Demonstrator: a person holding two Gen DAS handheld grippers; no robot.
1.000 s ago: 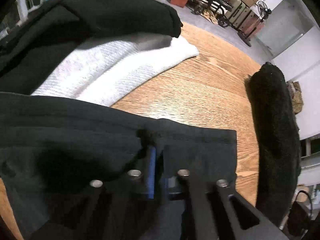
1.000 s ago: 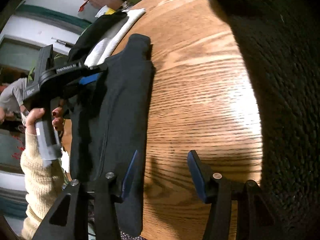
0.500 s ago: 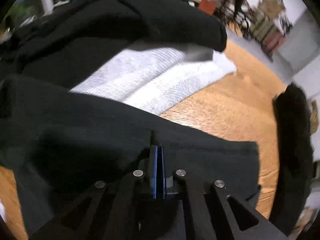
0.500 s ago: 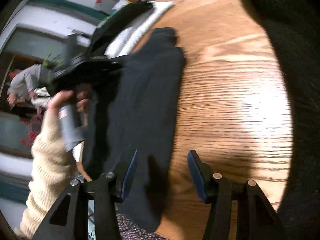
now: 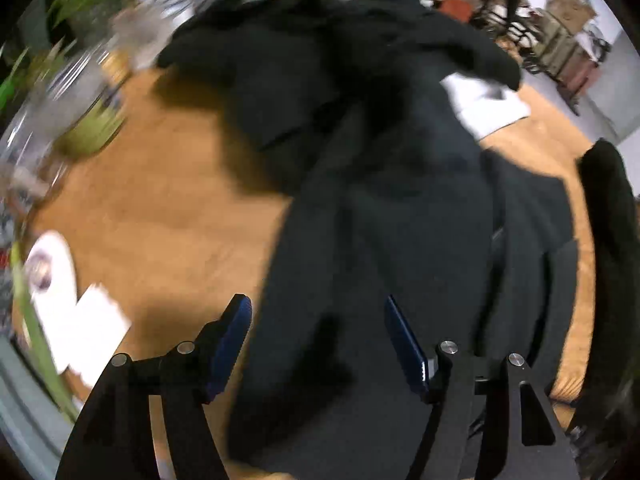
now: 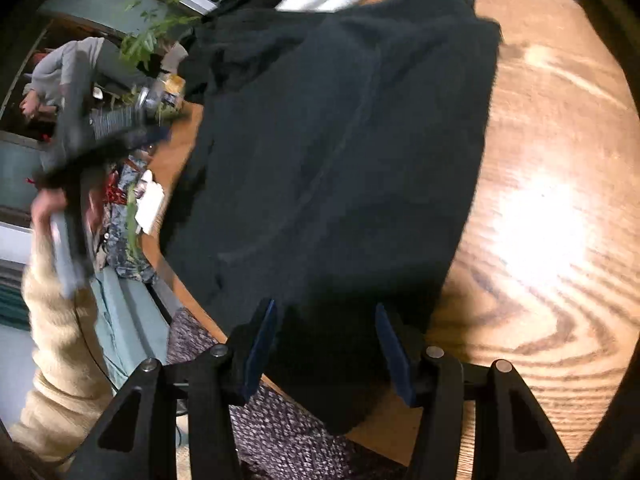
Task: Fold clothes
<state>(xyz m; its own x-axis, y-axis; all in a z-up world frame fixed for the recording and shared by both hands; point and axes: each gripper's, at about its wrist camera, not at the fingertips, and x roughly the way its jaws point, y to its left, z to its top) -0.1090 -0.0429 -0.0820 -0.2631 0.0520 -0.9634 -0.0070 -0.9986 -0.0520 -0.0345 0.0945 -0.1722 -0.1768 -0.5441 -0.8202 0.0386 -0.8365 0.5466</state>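
Garment [image 6: 340, 152], dark, is seen lying on the wooden table [image 6: 560, 160], with one end hanging past the near edge in the right wrist view. Going left to right in the left wrist view: blurred clutter and a white paper [image 5: 92, 320] are noted at the far left, then bare wood, then the dark cloth running up the middle toward a heap of black clothes [image 5: 340, 60] and a white towel [image 5: 488, 108]; another dark item [image 5: 608, 240] lies along the right rim. The left gripper [image 5: 316, 340] is held wide apart, nothing between its pads, raised over the cloth's left margin. In the right wrist view the same gripper is glimpsed at far left, blurred, in a hand [image 6: 60, 216] with a cream sleeve. The right gripper [image 6: 324, 344] is likewise spread wide and empty, its fingers straddling the overhanging end of the cloth. Whether the cloth is doubled over cannot be told with certainty; a long ridge is seen down its middle, which could be a seam or a fold line. The scene would suit a fold just laid and let go, or a fresh grip being sought. For either, a clean result is judged to depend on edges being matched before anything is pinched, both layers being taken together at a corner, and the cloth being kept clear of the heap behind. Drag over the table edge is judged the likeliest cause of a skewed fold.
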